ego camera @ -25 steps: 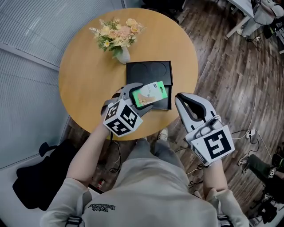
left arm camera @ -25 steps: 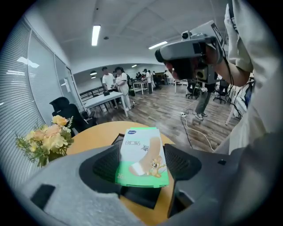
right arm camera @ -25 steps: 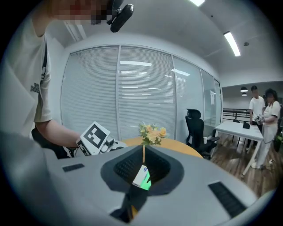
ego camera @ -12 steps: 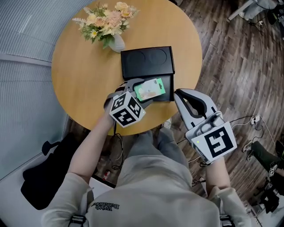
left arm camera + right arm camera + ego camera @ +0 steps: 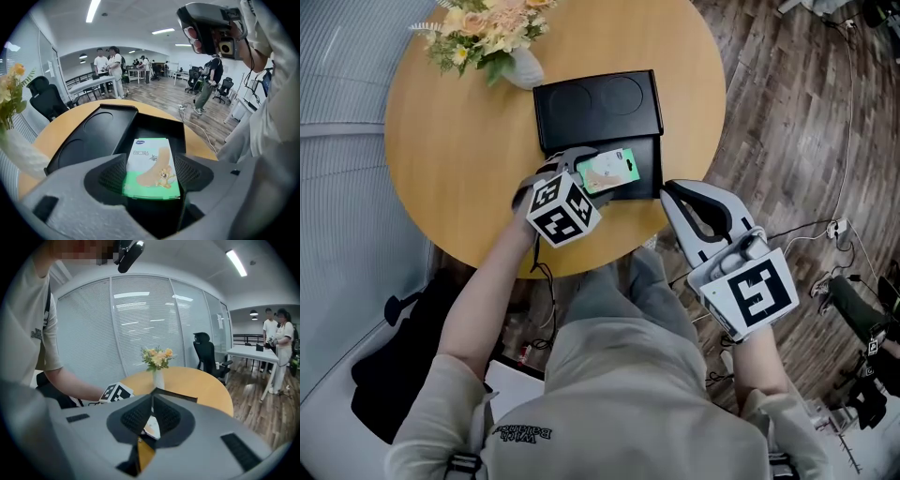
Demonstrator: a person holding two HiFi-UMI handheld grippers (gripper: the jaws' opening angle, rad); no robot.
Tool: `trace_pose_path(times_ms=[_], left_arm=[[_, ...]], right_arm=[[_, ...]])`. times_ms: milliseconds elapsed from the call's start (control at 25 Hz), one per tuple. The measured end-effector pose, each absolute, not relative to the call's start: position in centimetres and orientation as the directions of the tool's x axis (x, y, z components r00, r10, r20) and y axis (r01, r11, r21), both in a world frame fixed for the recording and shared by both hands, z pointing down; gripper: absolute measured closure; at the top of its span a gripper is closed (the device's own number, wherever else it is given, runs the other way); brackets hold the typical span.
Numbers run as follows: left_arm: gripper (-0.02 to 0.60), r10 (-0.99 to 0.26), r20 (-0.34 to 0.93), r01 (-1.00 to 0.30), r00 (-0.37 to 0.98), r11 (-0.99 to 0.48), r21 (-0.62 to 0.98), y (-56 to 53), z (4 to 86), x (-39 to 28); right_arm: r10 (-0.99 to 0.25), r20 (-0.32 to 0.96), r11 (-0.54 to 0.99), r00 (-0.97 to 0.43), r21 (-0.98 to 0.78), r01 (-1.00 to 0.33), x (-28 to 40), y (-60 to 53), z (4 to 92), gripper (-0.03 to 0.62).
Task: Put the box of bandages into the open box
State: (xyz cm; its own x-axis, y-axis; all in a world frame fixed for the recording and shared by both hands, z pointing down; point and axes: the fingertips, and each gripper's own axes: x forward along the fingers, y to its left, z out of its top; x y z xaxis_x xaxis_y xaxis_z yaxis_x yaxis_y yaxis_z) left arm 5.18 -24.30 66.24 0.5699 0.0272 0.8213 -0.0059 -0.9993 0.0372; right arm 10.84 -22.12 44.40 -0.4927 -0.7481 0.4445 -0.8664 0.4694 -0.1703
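The bandage box (image 5: 611, 171), green and white with a cartoon print, is clamped at its near end in my left gripper (image 5: 592, 176). It hangs level over the near, deep half of the open black box (image 5: 598, 105), whose lid lies flat beyond. In the left gripper view the bandage box (image 5: 152, 164) sits between both pads of the left gripper (image 5: 152, 172), above the black box (image 5: 101, 136). My right gripper (image 5: 667, 189) hovers past the table's near right edge, jaws together and holding nothing; in its own view the right gripper (image 5: 152, 398) has its tips touching.
The round wooden table (image 5: 450, 169) carries a white vase of flowers (image 5: 511, 64) at its far left. Wood floor with cables (image 5: 839, 230) lies to the right. Office chairs, desks and people (image 5: 110, 65) stand far behind the table.
My left gripper has carried the bandage box forward, further over the black box's near half. The right gripper has stayed shut beside the table's edge.
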Motion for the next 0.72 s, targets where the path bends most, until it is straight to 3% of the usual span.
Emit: trace_pose_path(times_ms=[720], left_arm=[[0.242,0.029,0.850,0.003,0.525,-0.999,0.032,-24.6,70.4,5.9]], right_arm=[[-0.723,0.483,0.447,-0.494,-0.218,-0.868,10.8,-21.5,47.6,0.559]])
